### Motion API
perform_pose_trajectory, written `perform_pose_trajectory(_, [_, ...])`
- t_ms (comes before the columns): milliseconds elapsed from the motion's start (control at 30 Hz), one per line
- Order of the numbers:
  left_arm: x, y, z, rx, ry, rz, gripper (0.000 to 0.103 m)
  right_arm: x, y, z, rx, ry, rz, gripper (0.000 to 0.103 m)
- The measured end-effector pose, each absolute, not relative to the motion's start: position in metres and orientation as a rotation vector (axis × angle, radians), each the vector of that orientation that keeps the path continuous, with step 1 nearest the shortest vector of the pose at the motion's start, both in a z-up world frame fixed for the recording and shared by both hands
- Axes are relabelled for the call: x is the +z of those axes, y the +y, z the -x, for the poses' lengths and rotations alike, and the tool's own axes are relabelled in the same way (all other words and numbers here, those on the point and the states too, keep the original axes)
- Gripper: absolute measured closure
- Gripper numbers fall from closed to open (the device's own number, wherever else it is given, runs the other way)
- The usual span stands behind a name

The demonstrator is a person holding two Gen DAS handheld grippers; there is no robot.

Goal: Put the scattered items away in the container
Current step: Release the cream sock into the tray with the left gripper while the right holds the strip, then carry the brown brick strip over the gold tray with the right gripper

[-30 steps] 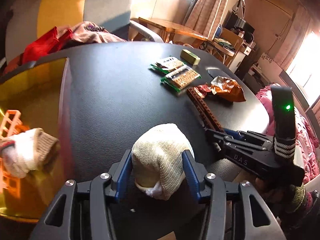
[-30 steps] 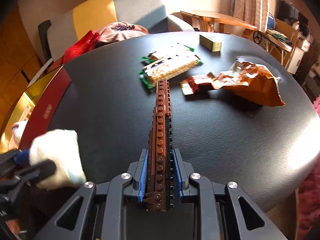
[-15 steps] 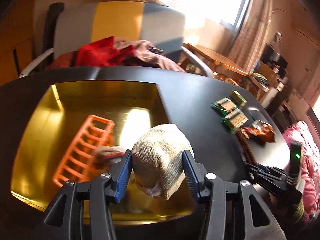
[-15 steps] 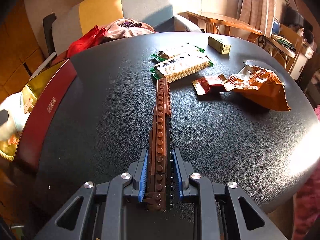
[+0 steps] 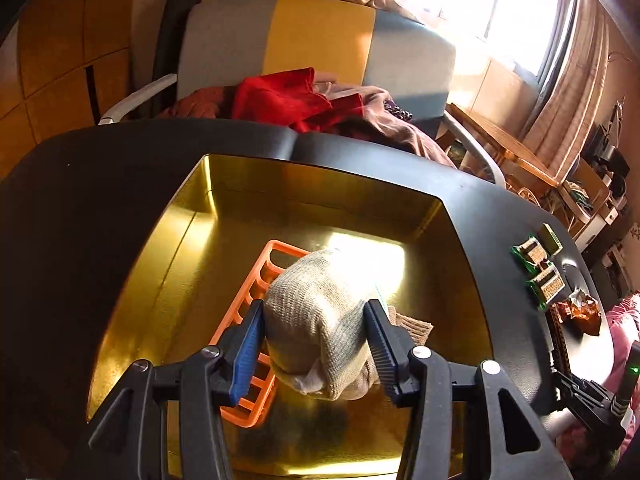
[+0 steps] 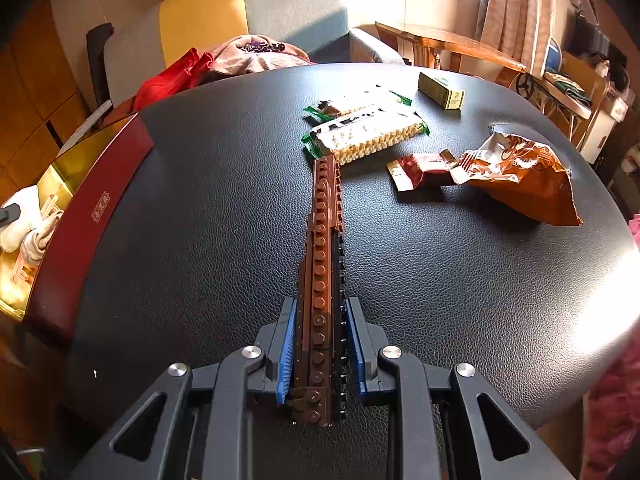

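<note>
Over the gold box (image 5: 192,216), L tongs (image 5: 316,344) grip a rolled sock (image 5: 320,320) above an orange rack (image 5: 256,304); R tongs (image 6: 320,344) clamp the brown brick strip (image 6: 322,240) on the table (image 6: 440,280).

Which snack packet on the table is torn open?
The large orange packet, far right; its top gapes open. The two green-edged wafer packs and the small red one look sealed.

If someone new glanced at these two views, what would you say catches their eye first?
Probably the shiny gold box at the table's left side, with the left gripper holding a rolled grey sock above it and an orange rack lying inside. Next comes the long brown brick strip pinched in the right gripper, stretching across the black table toward the snack packets.
</note>
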State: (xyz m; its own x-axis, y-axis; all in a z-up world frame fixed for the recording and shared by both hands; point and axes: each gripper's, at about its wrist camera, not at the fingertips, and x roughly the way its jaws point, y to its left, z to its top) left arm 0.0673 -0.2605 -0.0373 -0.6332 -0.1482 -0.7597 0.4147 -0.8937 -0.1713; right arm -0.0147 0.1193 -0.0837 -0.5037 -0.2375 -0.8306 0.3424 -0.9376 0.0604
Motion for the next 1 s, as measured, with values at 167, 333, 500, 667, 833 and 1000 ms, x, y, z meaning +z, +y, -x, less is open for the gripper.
perform_pose_trajectory(167, [-0.041,-0.276,-0.074,-2.509,0.513,-1.123,0.053,-0.084,0.120,0.016,-2.461,0.161,-1.334,0.079])
perform_pose_trajectory(333, [-0.043,-0.286,-0.079,-2.514,0.597,-1.131,0.051,-0.085,0.121,0.016,-2.468,0.141,-1.330,0.079])
perform_pose_trajectory(500, [-0.043,-0.290,-0.087,-2.501,0.616,-1.111,0.050,-0.083,0.117,0.016,-2.476,0.128,-1.322,0.079])
perform_pose_trajectory(667, [-0.046,-0.294,-0.098,-2.489,0.677,-1.095,0.049,-0.084,0.113,0.017,-2.469,0.145,-1.319,0.079])
perform_pose_trajectory(833, [-0.039,-0.297,-0.112,-2.499,0.728,-1.035,0.046,-0.080,0.109,0.017,-2.455,0.105,-1.313,0.080])
perform_pose_trajectory(1000, [-0.034,-0.292,-0.125,-2.500,0.686,-1.005,0.046,-0.072,0.095,0.015,-2.399,0.048,-1.289,0.080])
